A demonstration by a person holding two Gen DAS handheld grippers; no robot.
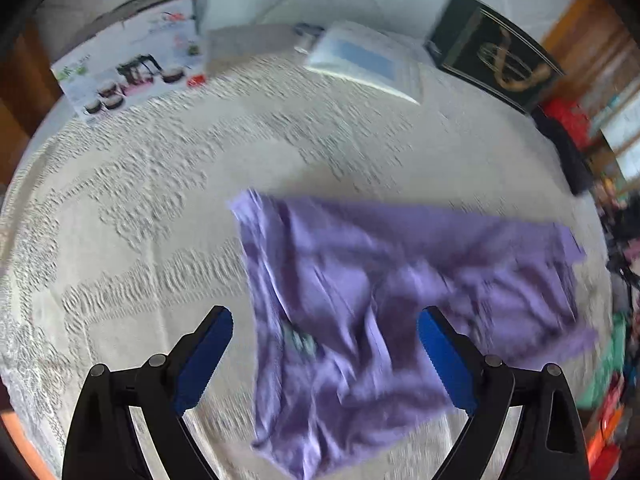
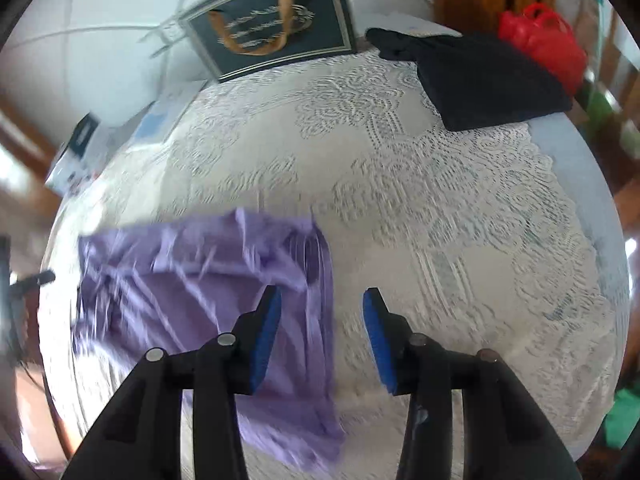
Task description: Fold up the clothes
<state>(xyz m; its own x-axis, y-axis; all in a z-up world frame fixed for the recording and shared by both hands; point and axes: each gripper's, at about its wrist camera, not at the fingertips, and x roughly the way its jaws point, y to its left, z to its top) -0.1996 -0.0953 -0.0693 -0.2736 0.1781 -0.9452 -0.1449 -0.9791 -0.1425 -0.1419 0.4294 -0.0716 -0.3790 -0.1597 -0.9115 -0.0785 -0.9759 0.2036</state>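
Purple cloth (image 1: 400, 280) lay crumpled, long side left to right, on the bench (image 1: 140, 200) under the open, empty left tool (image 1: 325, 354) and right tool (image 2: 322, 340).

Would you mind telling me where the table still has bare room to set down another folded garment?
Widest bare lace tablecloth: right of the purple garment, below the black cloth. Another patch lies left of the purple garment, below the cookware box. The far edge is crowded: cookware box, white packet, dark gift bag.
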